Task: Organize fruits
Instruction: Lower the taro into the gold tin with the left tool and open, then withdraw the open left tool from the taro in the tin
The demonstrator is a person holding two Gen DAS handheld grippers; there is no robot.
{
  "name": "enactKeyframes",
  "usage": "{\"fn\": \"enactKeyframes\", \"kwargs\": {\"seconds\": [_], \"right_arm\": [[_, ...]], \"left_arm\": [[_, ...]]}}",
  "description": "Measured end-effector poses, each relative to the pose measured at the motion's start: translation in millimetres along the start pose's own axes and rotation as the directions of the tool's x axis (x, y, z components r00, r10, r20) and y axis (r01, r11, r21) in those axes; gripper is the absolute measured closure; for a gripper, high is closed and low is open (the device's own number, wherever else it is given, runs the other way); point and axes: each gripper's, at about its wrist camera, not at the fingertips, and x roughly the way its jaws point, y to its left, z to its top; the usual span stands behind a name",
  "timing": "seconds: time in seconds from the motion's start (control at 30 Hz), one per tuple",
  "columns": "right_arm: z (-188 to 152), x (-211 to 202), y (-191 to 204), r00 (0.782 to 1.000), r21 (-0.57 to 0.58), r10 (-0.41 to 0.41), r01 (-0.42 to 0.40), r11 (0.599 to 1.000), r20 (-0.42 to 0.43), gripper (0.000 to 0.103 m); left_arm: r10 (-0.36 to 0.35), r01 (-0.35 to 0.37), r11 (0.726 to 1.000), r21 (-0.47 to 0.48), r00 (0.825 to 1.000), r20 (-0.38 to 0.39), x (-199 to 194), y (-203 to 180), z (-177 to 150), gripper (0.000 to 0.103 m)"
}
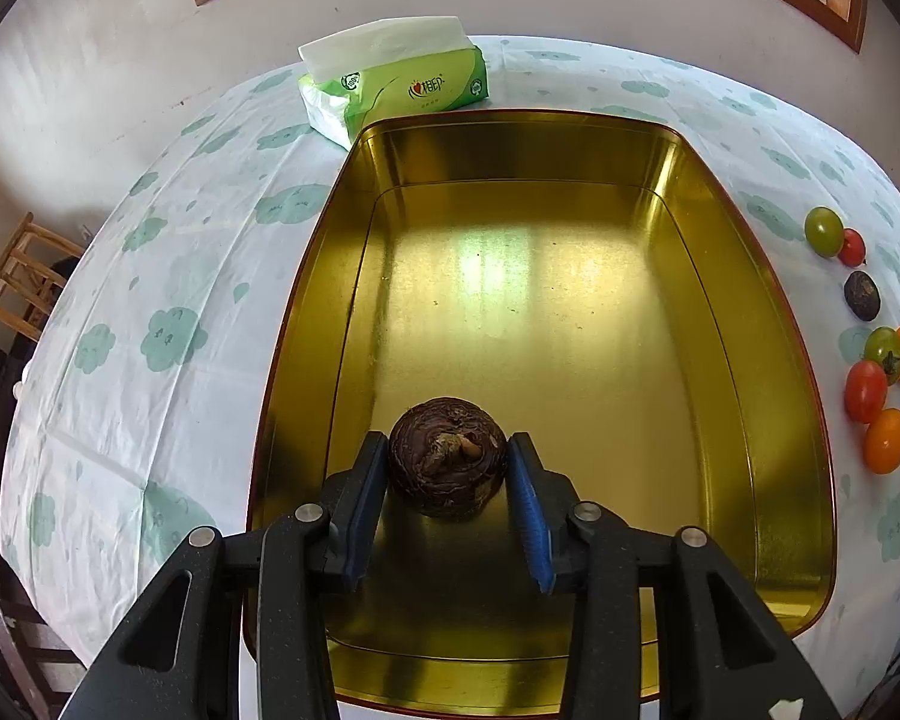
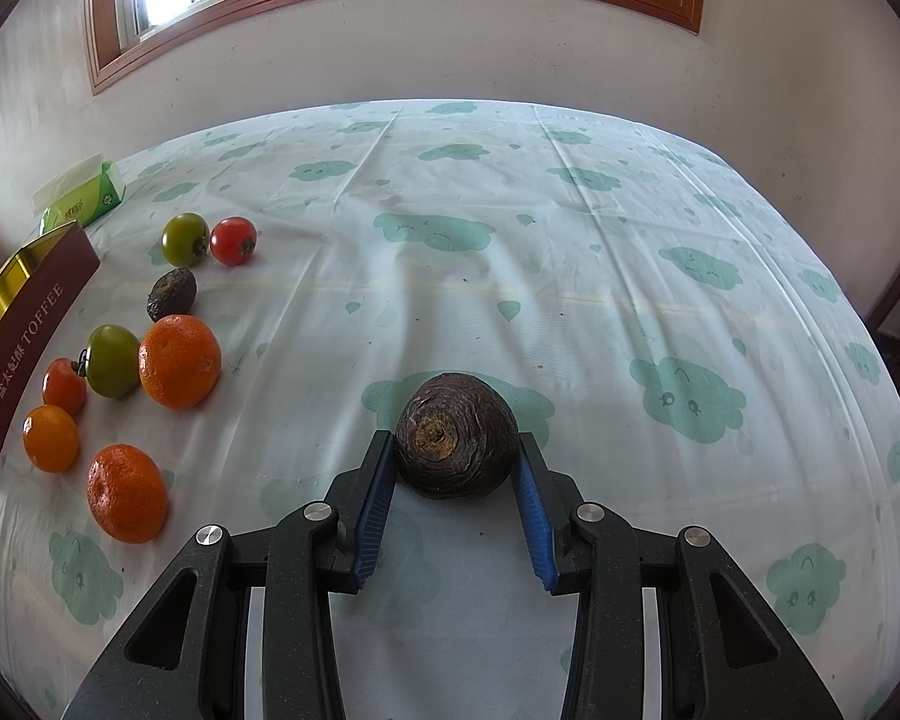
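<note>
Straddling a shrivelled dark fruit (image 1: 447, 462) on the glossy gold floor of the rectangular tin (image 1: 510, 150) with the left gripper (image 1: 448, 438); cannot tell whether its ribbed blue jaws pinch or merely flank. Clamping a ridged brown fruit (image 2: 456, 450) between right gripper (image 2: 455, 437) jaws, over the creased cloth-covered table (image 2: 570, 240).
</note>
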Motion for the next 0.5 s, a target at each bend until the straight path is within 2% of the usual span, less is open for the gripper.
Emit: {"fn": "enactKeyframes", "kwargs": {"seconds": [0.13,0.3,0.5], "right_arm": [[0.0,0.3,-0.2,1.0,0.0,0.0,0.0,1.0,0.0,0.062],[-0.1,0.2,0.0,1.0,-0.001,-0.001,0.001,1.0,0.0,0.062],[-0.1,0.0,0.1,1.0,-0.001,-0.002,0.002,1.0,0.0,0.062]], "left_arm": [[0.001,-0.001,1.0,0.0,1.0,-0.001,-0.5,0.0,0.2,0.065],[-0.002,0.002,1.0,0.001,1.0,0.004,-1.1,-0.1,0.4,0.058],[-0.02,0.02,1.0,0.004,1.0,0.016,-8.3,-1.9,2.6,0.056]]}}
